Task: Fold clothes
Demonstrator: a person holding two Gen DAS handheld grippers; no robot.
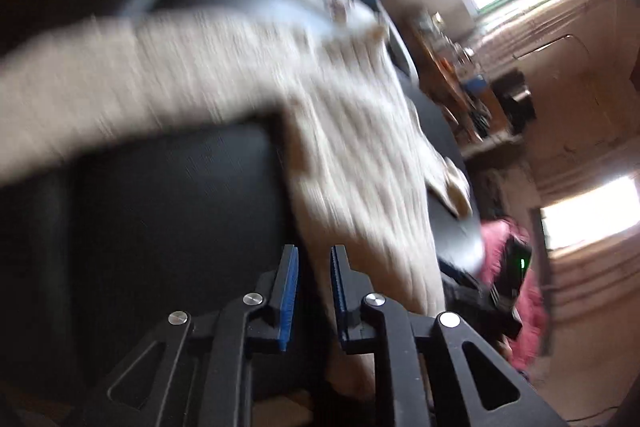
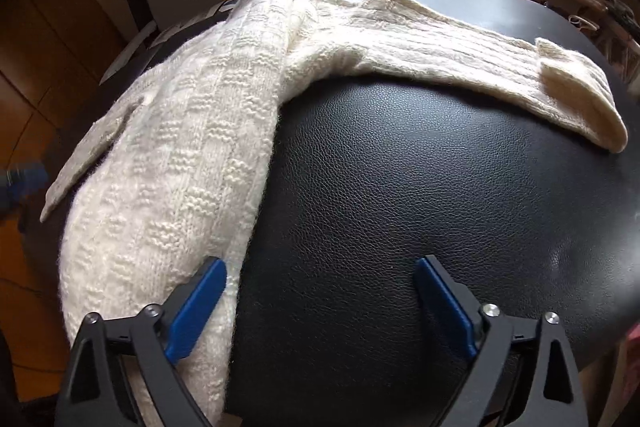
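- Cream knit sweater point(image 2: 192, 155) lies on the black leather tabletop point(image 2: 400, 207), one sleeve point(image 2: 460, 59) stretched out sideways.
- Right gripper point(image 2: 320, 299): fingers spread wide, empty, left finger point(image 2: 196, 311) over the sweater's edge.
- Left gripper point(image 1: 314, 291): fingers nearly closed, narrow gap; grip unclear through blur.

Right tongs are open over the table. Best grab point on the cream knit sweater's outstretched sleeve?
Take the cream knit sweater's outstretched sleeve at its cuff, coming from the right tongs' side over the bare black leather tabletop. The cuff is a free end, lying flat with nothing on it, so a low pinch across its edge should lift it.
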